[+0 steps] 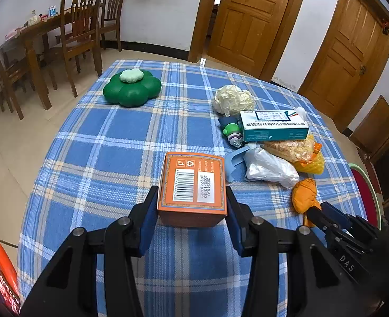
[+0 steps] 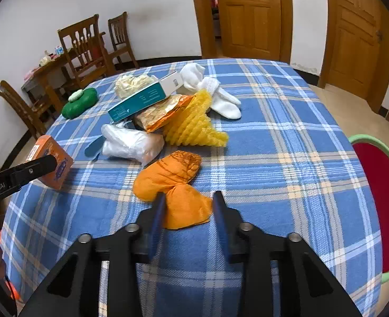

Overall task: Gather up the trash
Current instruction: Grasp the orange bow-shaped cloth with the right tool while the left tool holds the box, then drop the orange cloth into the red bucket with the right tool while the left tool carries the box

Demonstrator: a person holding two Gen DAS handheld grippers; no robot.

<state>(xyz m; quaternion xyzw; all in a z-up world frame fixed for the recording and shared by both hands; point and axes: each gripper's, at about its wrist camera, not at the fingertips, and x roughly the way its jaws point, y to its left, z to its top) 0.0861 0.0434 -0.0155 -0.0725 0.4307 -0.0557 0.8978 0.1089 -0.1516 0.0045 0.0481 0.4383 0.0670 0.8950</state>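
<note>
My left gripper [image 1: 191, 200] has its jaws against both sides of an orange box [image 1: 193, 185] that rests on the checked tablecloth; the box also shows in the right wrist view [image 2: 53, 163]. My right gripper [image 2: 189, 203] is open, its fingers on either side of a crumpled orange bag [image 2: 178, 185], which lies on the cloth and also shows in the left wrist view [image 1: 304, 194]. Behind lies a pile: clear plastic bag [image 2: 131, 142], yellow foam net [image 2: 194, 124], snack wrapper [image 2: 160, 113], teal-and-white box [image 2: 139, 100], crumpled paper [image 1: 232, 99].
A green flower-shaped container [image 1: 132, 88] stands at the table's far left. White socks [image 2: 215, 92] lie behind the pile. A small toy [image 1: 232, 132] lies by the teal box. A red stool [image 2: 382, 206] stands at the table's right. Wooden chairs [image 1: 80, 31] and doors are beyond.
</note>
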